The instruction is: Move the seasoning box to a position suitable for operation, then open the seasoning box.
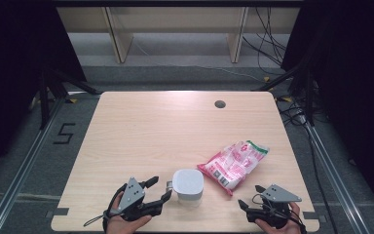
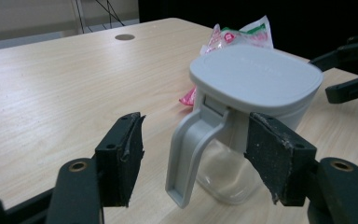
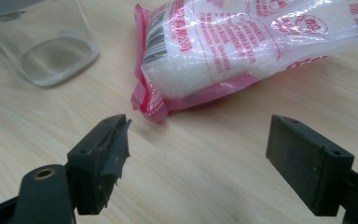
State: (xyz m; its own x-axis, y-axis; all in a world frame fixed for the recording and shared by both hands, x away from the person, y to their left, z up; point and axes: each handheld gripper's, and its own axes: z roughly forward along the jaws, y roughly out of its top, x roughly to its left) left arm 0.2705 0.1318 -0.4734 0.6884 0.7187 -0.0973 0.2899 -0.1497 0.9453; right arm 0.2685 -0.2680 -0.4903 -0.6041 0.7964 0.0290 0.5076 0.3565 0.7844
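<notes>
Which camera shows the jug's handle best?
The left gripper view: the jug's grey handle is close and sits between the open gripper's jaws. The high view shows only a small bit of it; the right gripper view shows just the jug's clear base.

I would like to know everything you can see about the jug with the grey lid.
The jug is a clear plastic container with rounded corners, and it looks empty. A flat grey lid is shut on top, and a grey loop handle hangs down one side. It stands upright near the front edge of the wooden table, just beside the pink and white bag. The left gripper has its jaws open on either side of the handle without pressing it.
</notes>
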